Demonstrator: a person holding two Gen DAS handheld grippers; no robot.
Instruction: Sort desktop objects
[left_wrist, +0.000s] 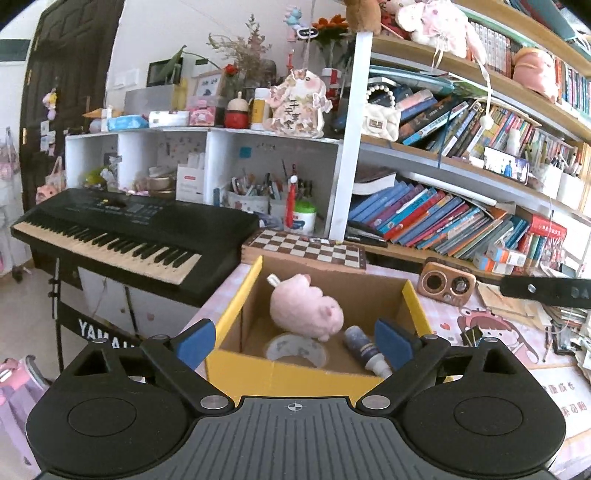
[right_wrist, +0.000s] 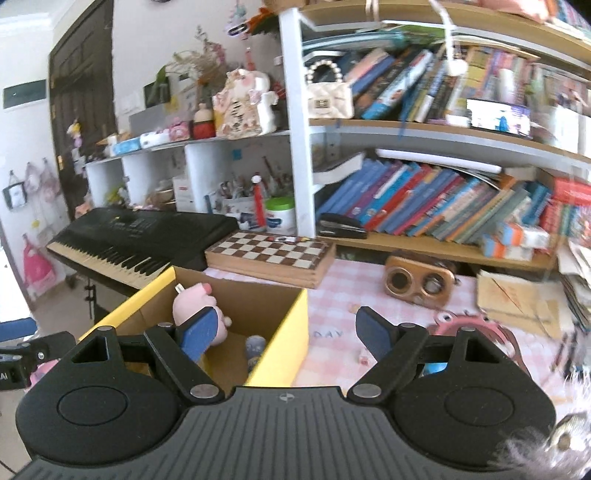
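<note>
My left tool (left_wrist: 295, 343) hangs wide open and empty over the yellow cardboard box (left_wrist: 284, 376), where a pink plush pig (left_wrist: 304, 308), tape roll (left_wrist: 295, 349) and small bottle (left_wrist: 364, 349) lie. My right tool (right_wrist: 286, 332) gapes empty beside it above the table (right_wrist: 332, 295).

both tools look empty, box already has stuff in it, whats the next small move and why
Probably swing the right tool toward the wooden speaker on the pink checked tablecloth: both tools stand open and empty, and the cardboard box already holds the pink plush.
</note>
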